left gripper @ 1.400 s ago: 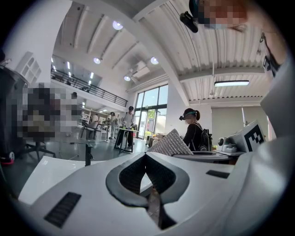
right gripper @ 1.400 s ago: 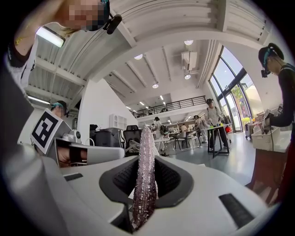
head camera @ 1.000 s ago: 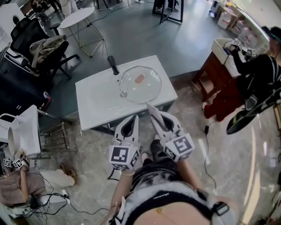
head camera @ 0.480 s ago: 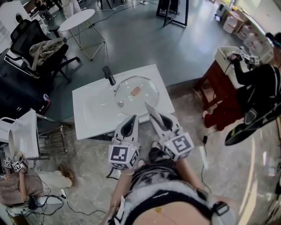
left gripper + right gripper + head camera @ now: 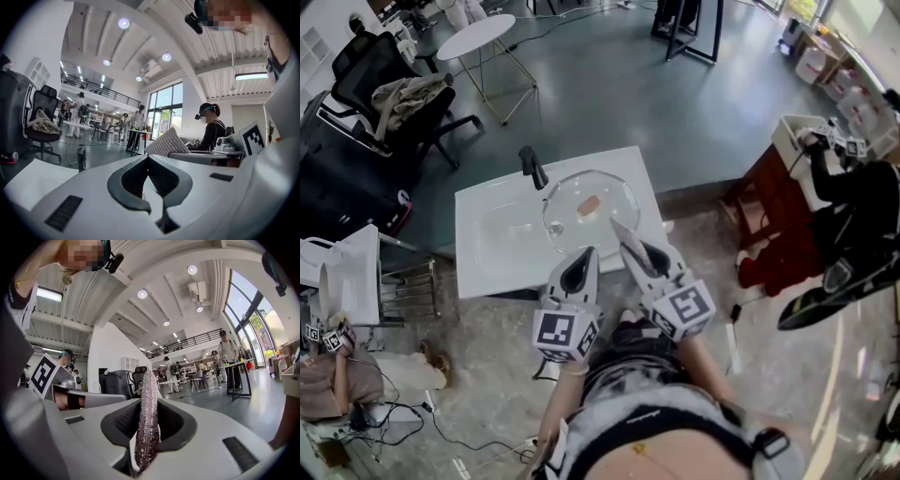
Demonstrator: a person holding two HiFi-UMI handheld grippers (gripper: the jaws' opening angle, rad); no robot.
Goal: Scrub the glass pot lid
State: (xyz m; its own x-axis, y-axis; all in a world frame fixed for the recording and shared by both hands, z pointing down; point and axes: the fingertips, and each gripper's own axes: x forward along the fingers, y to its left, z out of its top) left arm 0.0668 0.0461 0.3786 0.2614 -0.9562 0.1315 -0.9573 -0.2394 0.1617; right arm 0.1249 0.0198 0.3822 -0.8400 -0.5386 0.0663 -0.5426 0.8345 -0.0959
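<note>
The round glass pot lid (image 5: 592, 202) lies flat in the white sink top (image 5: 502, 244), a pinkish knob at its centre, beside a black faucet (image 5: 532, 168). Both grippers hover at the sink's near edge, short of the lid. My left gripper (image 5: 587, 255) is shut with nothing in it; in the left gripper view its jaws (image 5: 148, 158) meet with nothing between them. My right gripper (image 5: 637, 253) is shut on a silvery scrub pad (image 5: 622, 234), which sticks out towards the lid. In the right gripper view the scrub pad (image 5: 147, 418) stands on edge between the jaws (image 5: 149, 401).
A black office chair (image 5: 392, 98) and a round white table (image 5: 486, 36) stand beyond the sink. A white cart (image 5: 347, 281) is at the left. At the right, a person in black (image 5: 862, 202) works at a red-brown cabinet (image 5: 773, 220). Cables lie on the floor.
The head view has shifted: the sink and lid now sit a little lower and further left in it. Both grippers keep their pose and grip.
</note>
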